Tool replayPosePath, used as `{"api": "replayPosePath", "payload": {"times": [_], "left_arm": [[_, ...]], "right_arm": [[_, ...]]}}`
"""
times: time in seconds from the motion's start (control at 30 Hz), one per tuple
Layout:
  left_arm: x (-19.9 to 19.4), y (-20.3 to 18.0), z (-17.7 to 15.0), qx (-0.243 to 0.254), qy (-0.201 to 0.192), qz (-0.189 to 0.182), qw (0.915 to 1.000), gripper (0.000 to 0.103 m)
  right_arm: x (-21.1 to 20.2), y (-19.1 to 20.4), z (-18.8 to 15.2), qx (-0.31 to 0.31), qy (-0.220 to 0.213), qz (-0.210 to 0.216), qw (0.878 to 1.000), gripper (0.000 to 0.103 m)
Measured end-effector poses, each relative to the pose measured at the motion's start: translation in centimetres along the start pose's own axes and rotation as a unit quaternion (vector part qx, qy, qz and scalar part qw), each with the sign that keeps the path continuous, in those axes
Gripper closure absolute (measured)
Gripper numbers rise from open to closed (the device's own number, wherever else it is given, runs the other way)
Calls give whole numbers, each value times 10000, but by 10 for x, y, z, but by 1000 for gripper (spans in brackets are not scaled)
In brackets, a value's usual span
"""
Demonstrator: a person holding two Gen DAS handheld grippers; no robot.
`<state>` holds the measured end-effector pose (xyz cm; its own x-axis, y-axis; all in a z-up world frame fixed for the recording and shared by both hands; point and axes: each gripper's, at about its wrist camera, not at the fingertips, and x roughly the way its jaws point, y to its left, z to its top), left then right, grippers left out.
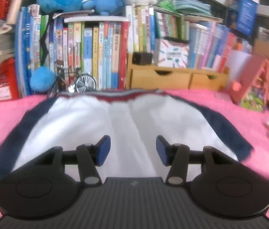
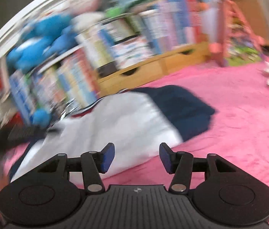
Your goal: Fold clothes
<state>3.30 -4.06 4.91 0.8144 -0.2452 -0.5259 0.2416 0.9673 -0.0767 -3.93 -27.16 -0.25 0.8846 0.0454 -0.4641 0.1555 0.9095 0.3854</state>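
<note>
Left gripper (image 1: 132, 150) agape over shirt (image 1: 123, 126); right gripper (image 2: 136, 158) agape, empty, at shirt's near edge. Shirt flat on blanket (image 1: 220, 110); no completed fold visible.

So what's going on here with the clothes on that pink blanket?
A person is folding clothes with handheld tongs, one in each hand. A white garment with navy sleeves lies spread on the pink blanket, in front of a crowded bookshelf. The left tongs are open and sit over the middle of the garment, gripping nothing. The right tongs are open too, near the garment's edge, in a blurred view. No fold looks started yet.
</note>
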Motion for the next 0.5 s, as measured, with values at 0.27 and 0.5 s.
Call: {"api": "replayPosePath", "payload": {"times": [0.27, 0.5], "left_arm": [[4, -27, -34, 237, 245, 390, 9987, 61], [12, -20, -42, 4, 444, 442, 9980, 59]], "right_arm": [[10, -32, 4, 446, 3, -215, 9988, 49], [20, -58, 8, 872, 32, -328, 9956, 48]]}}
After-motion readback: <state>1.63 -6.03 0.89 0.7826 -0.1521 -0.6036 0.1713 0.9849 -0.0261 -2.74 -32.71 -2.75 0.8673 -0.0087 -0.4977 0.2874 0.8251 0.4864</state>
